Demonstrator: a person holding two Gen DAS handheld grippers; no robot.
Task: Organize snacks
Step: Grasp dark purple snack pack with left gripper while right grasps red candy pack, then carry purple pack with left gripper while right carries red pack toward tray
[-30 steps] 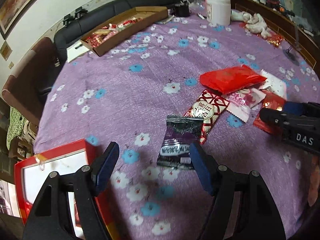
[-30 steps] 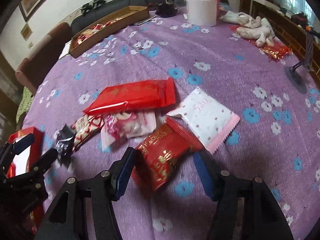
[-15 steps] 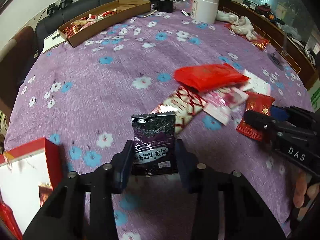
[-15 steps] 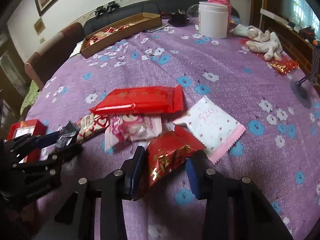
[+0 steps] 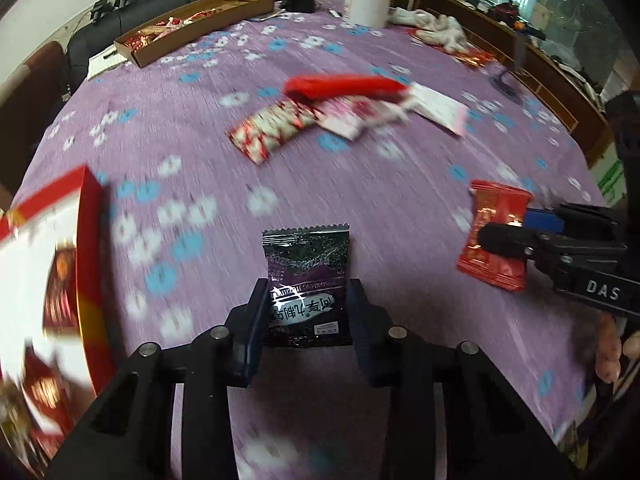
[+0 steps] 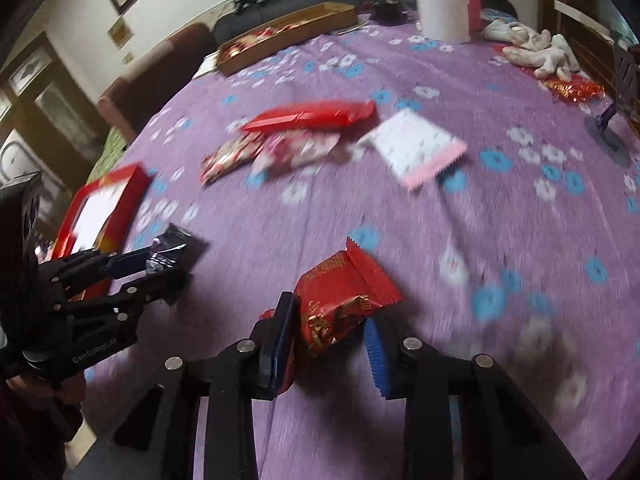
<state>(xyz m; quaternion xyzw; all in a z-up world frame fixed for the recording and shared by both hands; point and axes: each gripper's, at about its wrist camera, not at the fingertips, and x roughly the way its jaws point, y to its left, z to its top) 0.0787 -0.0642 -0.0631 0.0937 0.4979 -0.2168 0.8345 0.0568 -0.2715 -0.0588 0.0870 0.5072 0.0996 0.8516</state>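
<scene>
My left gripper [image 5: 307,300] is shut on a black and purple snack packet [image 5: 306,276] and holds it above the purple flowered tablecloth [image 5: 360,200]; it also shows in the right wrist view [image 6: 170,254]. My right gripper [image 6: 330,328] is shut on a red snack packet [image 6: 340,296], also lifted; it shows in the left wrist view [image 5: 496,232]. A red-rimmed box [image 5: 86,240] with a white inside stands at the left, near the left gripper. Several loose packets [image 5: 340,108] lie in the middle of the table.
A long cardboard tray [image 5: 192,20] with snacks stands at the far left edge. A white tub [image 5: 368,0] and a pink bottle stand at the back. White cloths [image 6: 536,44] and red wrappers lie at the far right. A small stand [image 6: 616,120] sits at the right.
Both grippers closed on their packets and lifted them off the table, pulling back from the pile. The red box has come closer to the left gripper.
</scene>
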